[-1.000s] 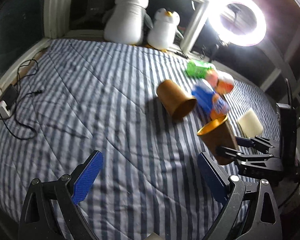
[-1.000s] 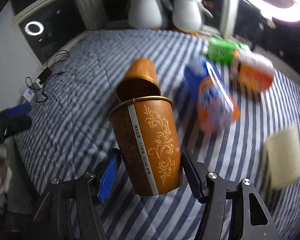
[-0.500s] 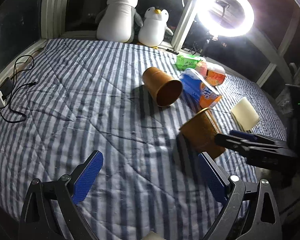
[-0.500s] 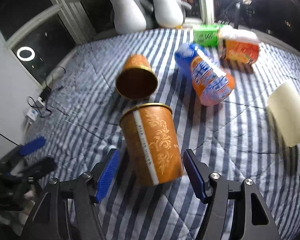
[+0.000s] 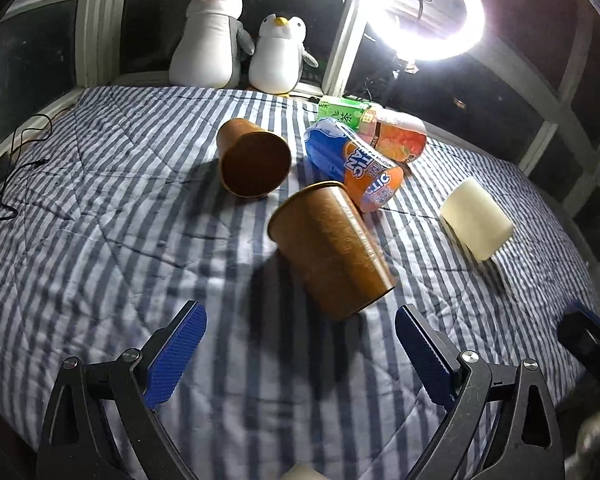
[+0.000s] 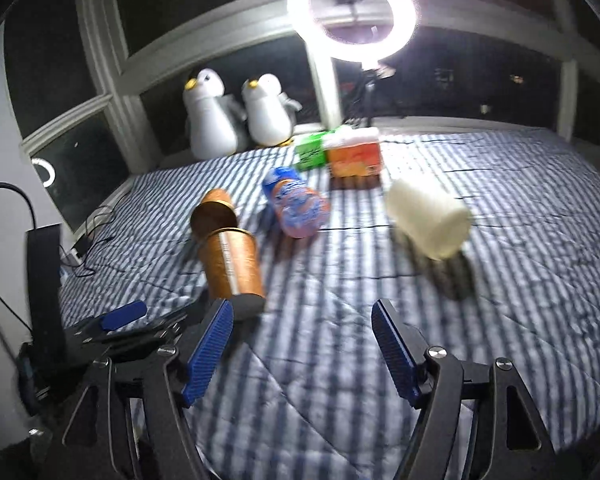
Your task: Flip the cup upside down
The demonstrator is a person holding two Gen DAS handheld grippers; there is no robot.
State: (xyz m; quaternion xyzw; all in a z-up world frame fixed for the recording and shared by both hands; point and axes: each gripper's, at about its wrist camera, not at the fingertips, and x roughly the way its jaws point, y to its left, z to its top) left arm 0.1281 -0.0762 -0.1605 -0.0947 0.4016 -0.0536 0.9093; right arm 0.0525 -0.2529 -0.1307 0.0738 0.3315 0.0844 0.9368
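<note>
An orange-brown paper cup (image 5: 332, 248) sits on the striped bed, leaning, its gold rim toward the far left; it also shows in the right wrist view (image 6: 232, 264). A second brown cup (image 5: 252, 158) lies on its side behind it, mouth toward me, also seen in the right wrist view (image 6: 214, 216). My left gripper (image 5: 300, 352) is open and empty, just short of the near cup. My right gripper (image 6: 302, 352) is open and empty, drawn back to the right of the cup.
A blue-orange Fanta bottle (image 5: 356, 160), a green carton (image 5: 340, 114) and an orange bottle (image 5: 396, 138) lie behind the cups. A white roll (image 5: 476, 220) lies at the right. Two plush penguins (image 5: 236, 44) and a ring light (image 5: 424, 8) stand at the window. Cables (image 5: 8, 172) lie far left.
My right gripper held the cup, then let it go on the bed and pulled back to the right. The left gripper moved closer to the cup.
</note>
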